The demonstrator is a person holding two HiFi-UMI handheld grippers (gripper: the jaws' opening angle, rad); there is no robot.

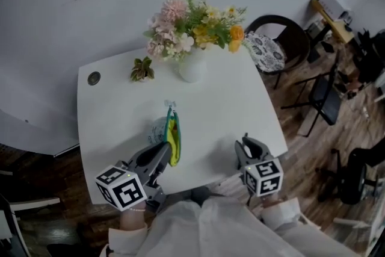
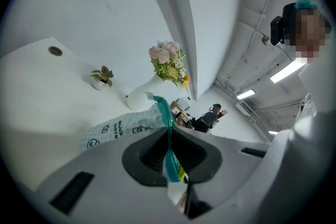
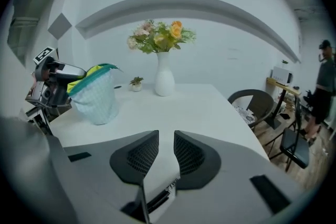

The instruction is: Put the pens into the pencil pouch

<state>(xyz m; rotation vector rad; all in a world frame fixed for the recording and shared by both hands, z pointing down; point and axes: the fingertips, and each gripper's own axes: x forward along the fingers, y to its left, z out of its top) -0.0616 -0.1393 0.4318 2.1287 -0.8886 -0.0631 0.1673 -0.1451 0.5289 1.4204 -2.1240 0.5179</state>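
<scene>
Left gripper [image 2: 169, 150] has its fingers closed on the teal rim of the pouch [image 1: 171, 132], which stands close to the near edge of the surface [image 1: 222, 105]. Right gripper [image 3: 160, 153] — fingers apart, nothing between them — hangs over that same edge, toward the right corner. Bare surface lies between the two. The vase [image 1: 192, 68] and small plant [image 1: 142, 70] sit by the far edge — well apart from the pouch.

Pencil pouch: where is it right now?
In the head view the pencil pouch stands left of centre near the front edge of the white table, teal rim clamped in the left gripper, flower vase behind it.
</scene>
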